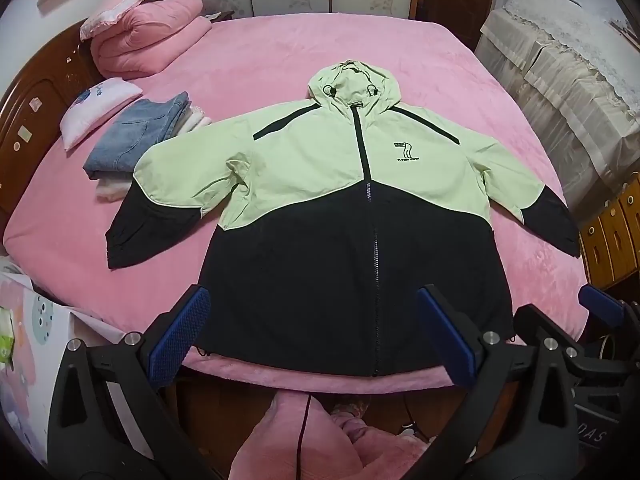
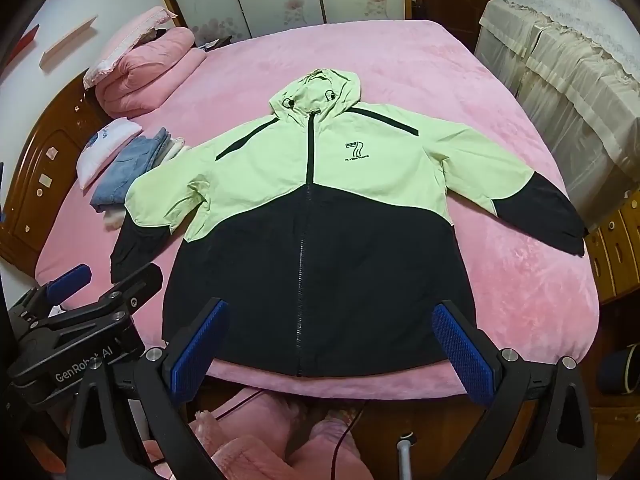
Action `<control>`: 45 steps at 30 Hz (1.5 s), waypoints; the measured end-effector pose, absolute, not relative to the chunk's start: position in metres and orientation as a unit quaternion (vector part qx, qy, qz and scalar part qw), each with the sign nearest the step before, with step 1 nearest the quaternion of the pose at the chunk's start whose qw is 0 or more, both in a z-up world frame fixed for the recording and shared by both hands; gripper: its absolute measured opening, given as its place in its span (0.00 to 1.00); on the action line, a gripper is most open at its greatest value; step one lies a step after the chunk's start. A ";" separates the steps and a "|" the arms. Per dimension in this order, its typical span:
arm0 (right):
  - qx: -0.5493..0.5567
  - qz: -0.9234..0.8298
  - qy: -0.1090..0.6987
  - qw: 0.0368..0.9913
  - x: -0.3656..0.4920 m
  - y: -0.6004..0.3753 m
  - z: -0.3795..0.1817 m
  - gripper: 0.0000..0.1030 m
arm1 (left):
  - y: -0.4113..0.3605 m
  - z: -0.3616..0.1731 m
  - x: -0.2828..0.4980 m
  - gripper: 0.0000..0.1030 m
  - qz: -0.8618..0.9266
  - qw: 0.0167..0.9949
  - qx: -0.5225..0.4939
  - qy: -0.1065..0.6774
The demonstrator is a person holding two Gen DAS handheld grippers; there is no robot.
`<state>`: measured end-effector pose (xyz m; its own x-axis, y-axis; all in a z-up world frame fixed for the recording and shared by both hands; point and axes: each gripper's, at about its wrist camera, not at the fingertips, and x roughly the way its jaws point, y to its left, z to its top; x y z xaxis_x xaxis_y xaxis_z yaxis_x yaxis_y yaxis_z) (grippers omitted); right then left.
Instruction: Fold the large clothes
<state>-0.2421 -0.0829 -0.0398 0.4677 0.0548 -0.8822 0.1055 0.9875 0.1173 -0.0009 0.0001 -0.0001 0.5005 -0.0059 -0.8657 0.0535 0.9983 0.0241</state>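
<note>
Fingers (image 1: 180,336) of the left gripper (image 1: 316,336) are spread wide and hold nothing, poised level above the near hem of the jacket (image 1: 320,200). Just beside it, the right gripper (image 2: 332,348) is equally wide and empty. That jacket lies flat, zipped, sleeves out, on the pink bed (image 2: 520,280).

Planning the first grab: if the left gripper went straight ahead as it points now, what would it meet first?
Probably the jacket's black lower front, near the hem; the open left gripper points at it, though depth is unclear.
</note>
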 end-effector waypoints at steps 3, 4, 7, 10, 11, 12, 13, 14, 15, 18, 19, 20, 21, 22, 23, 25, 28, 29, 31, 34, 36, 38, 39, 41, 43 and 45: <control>0.074 -0.018 0.515 0.854 -0.243 -0.082 -0.036 1.00 | -0.002 0.001 0.000 0.98 -0.016 0.866 0.025 0.500; 0.073 -0.018 0.515 0.854 -0.244 -0.082 -0.036 1.00 | -0.002 0.001 0.000 0.98 -0.016 0.866 0.025 0.500; 0.071 -0.022 0.517 0.853 -0.243 -0.081 -0.034 1.00 | -0.001 0.001 0.001 0.98 -0.016 0.866 0.026 0.500; 0.071 -0.025 0.519 0.852 -0.244 -0.081 -0.032 1.00 | -0.007 0.000 0.000 0.98 -0.014 0.865 0.028 0.501; 0.071 -0.026 0.519 0.851 -0.243 -0.081 -0.032 1.00 | -0.011 -0.001 0.000 0.98 -0.014 0.864 0.030 0.502; 0.069 -0.028 0.520 0.851 -0.242 -0.080 -0.032 1.00 | -0.012 -0.002 -0.001 0.98 -0.015 0.863 0.030 0.503; 0.069 -0.028 0.521 0.850 -0.241 -0.082 -0.031 1.00 | -0.013 -0.002 -0.001 0.98 -0.015 0.863 0.030 0.505; 0.069 -0.029 0.522 0.850 -0.241 -0.081 -0.031 1.00 | -0.013 -0.003 0.000 0.98 -0.016 0.862 0.031 0.506; 0.069 -0.029 0.522 0.850 -0.241 -0.081 -0.031 1.00 | -0.014 -0.003 -0.001 0.98 -0.015 0.862 0.031 0.506; 0.070 -0.030 0.523 0.849 -0.242 -0.082 -0.031 1.00 | -0.014 -0.004 0.000 0.98 -0.016 0.862 0.031 0.505; 0.070 -0.029 0.523 0.849 -0.242 -0.082 -0.031 1.00 | -0.014 -0.004 0.000 0.98 -0.016 0.862 0.031 0.506; 0.070 -0.030 0.523 0.849 -0.242 -0.083 -0.031 1.00 | -0.014 -0.003 0.000 0.98 -0.016 0.862 0.031 0.506; 0.071 -0.031 0.524 0.848 -0.242 -0.083 -0.032 1.00 | -0.014 -0.003 0.000 0.98 -0.015 0.862 0.031 0.506; 0.071 -0.031 0.525 0.848 -0.242 -0.083 -0.032 1.00 | -0.014 -0.003 0.000 0.98 -0.015 0.862 0.031 0.506; 0.072 -0.031 0.525 0.848 -0.243 -0.084 -0.033 1.00 | -0.014 -0.003 0.000 0.98 -0.015 0.862 0.030 0.506; 0.071 -0.031 0.524 0.848 -0.243 -0.084 -0.033 1.00 | -0.014 -0.003 -0.001 0.98 -0.015 0.862 0.030 0.506; 0.071 -0.031 0.524 0.848 -0.243 -0.085 -0.033 1.00 | -0.015 -0.004 -0.001 0.98 -0.015 0.862 0.031 0.506; 0.070 -0.031 0.524 0.848 -0.243 -0.085 -0.033 1.00 | -0.014 -0.004 -0.001 0.98 -0.015 0.862 0.031 0.506; 0.071 -0.031 0.524 0.848 -0.243 -0.085 -0.033 1.00 | -0.015 -0.004 -0.001 0.98 -0.016 0.862 0.031 0.506; 0.071 -0.032 0.525 0.848 -0.244 -0.086 -0.034 1.00 | -0.015 -0.004 0.000 0.98 -0.016 0.862 0.032 0.505; 0.071 -0.033 0.526 0.847 -0.243 -0.087 -0.035 1.00 | -0.015 -0.004 0.000 0.98 -0.016 0.862 0.031 0.506; 0.071 -0.033 0.527 0.846 -0.245 -0.087 -0.036 1.00 | -0.015 -0.005 -0.001 0.98 -0.017 0.862 0.031 0.506; 0.071 -0.033 0.528 0.846 -0.245 -0.088 -0.035 1.00 | -0.015 -0.006 -0.002 0.98 -0.018 0.862 0.031 0.506; 0.071 -0.033 0.527 0.846 -0.245 -0.087 -0.036 1.00 | -0.015 -0.006 -0.003 0.98 -0.018 0.862 0.031 0.505; 0.071 -0.033 0.526 0.847 -0.245 -0.087 -0.036 1.00 | -0.016 -0.008 -0.004 0.98 -0.018 0.862 0.032 0.505; 0.071 -0.033 0.527 0.846 -0.245 -0.088 -0.036 1.00 | -0.015 -0.007 -0.003 0.98 -0.018 0.862 0.031 0.505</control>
